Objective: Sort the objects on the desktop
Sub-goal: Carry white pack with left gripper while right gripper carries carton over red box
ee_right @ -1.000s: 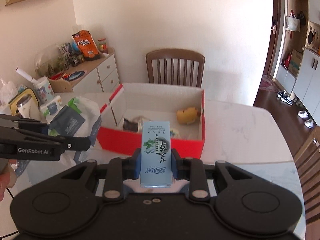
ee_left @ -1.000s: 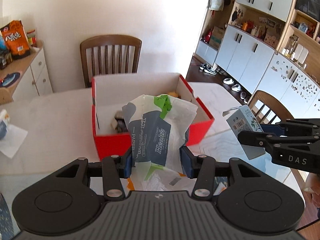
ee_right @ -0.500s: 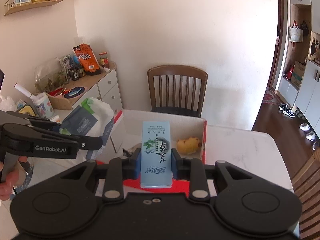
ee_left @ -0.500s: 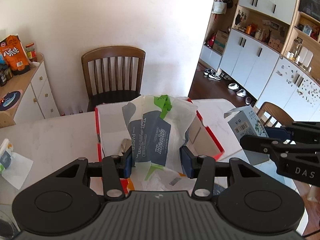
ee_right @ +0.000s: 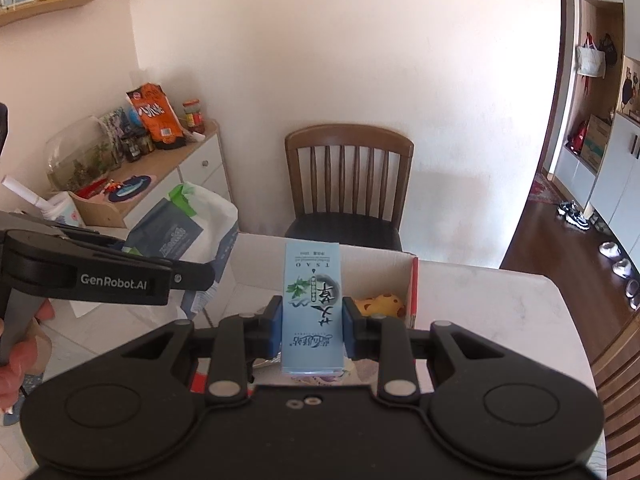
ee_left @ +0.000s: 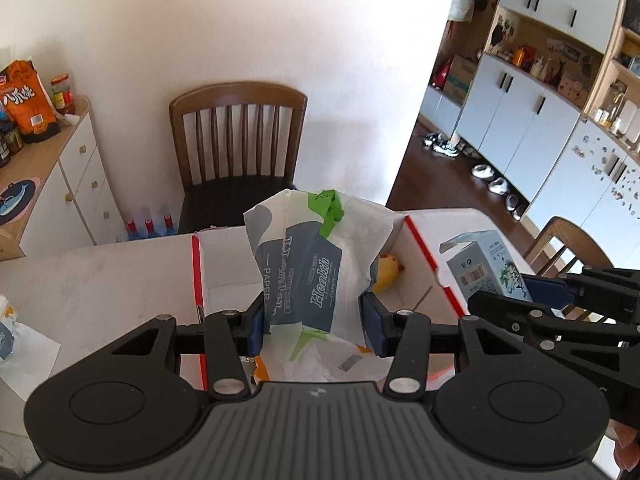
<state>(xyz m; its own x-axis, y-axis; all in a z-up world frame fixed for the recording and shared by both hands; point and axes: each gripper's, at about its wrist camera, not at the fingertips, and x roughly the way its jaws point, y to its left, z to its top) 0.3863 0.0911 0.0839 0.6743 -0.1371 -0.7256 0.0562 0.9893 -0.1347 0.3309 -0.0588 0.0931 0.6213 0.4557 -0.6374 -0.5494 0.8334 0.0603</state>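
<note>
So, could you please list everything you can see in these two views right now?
tissue pack: one, white, grey and green, in the left gripper.
carton: one, pale blue, in the right gripper.
box: one, red with white inside, on the table.
plush toy: one, yellow, inside the box.
table: one, white marble.
chair: one, brown wood, behind the table.
snack bag: one, orange, on the sideboard.
left gripper: black, shut on the pack.
right gripper: black, shut on the carton.
</note>
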